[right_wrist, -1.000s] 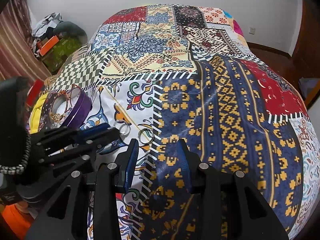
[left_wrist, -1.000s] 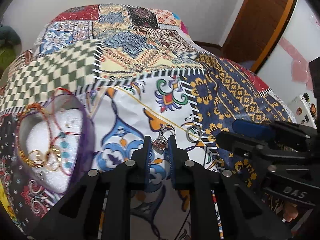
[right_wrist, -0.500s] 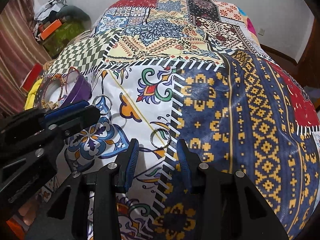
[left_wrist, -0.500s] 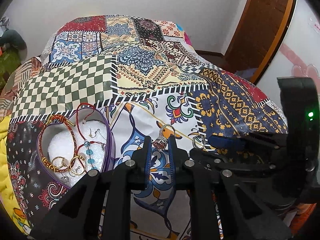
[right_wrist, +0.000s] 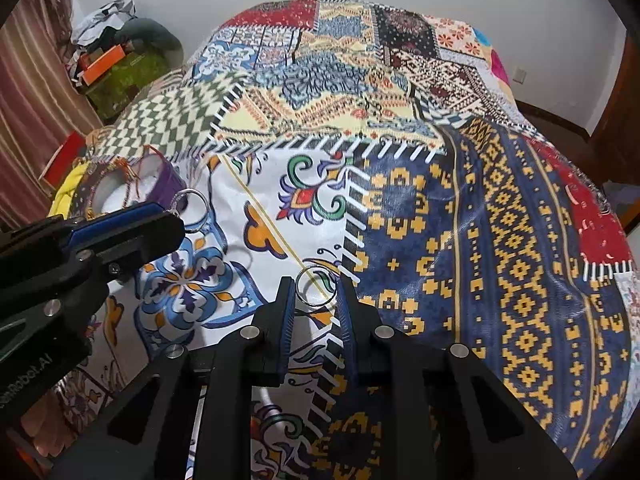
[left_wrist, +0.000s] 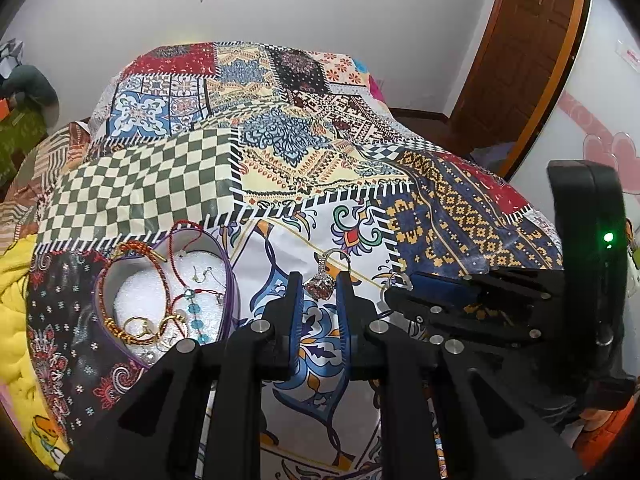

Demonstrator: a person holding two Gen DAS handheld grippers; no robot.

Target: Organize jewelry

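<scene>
My left gripper [left_wrist: 318, 280] is shut on a silver ring with a red stone [left_wrist: 319, 285] and holds it above the patchwork bedspread [left_wrist: 280, 160]. The right wrist view shows the same gripper [right_wrist: 176, 216] at the left, with the ring's band [right_wrist: 204, 208] sticking out of it. My right gripper [right_wrist: 316, 288] points down at the bedspread, its jaws closing on a plain silver ring [right_wrist: 317, 266]. Both pads touch that ring's sides. A purple heart-shaped box [left_wrist: 230, 280] sits left of the left gripper and holds bracelets and earrings on white padding.
The bed takes up most of both views. A yellow blanket [left_wrist: 16, 300] lies at its left edge. Bags and boxes [right_wrist: 120, 64] are piled on the floor at the far left. A wooden door [left_wrist: 520, 60] stands at the right.
The right gripper's jaws have narrowed onto the plain ring after sliding over it. The left gripper has risen a little with the stone ring, and more of the heart box shows.
</scene>
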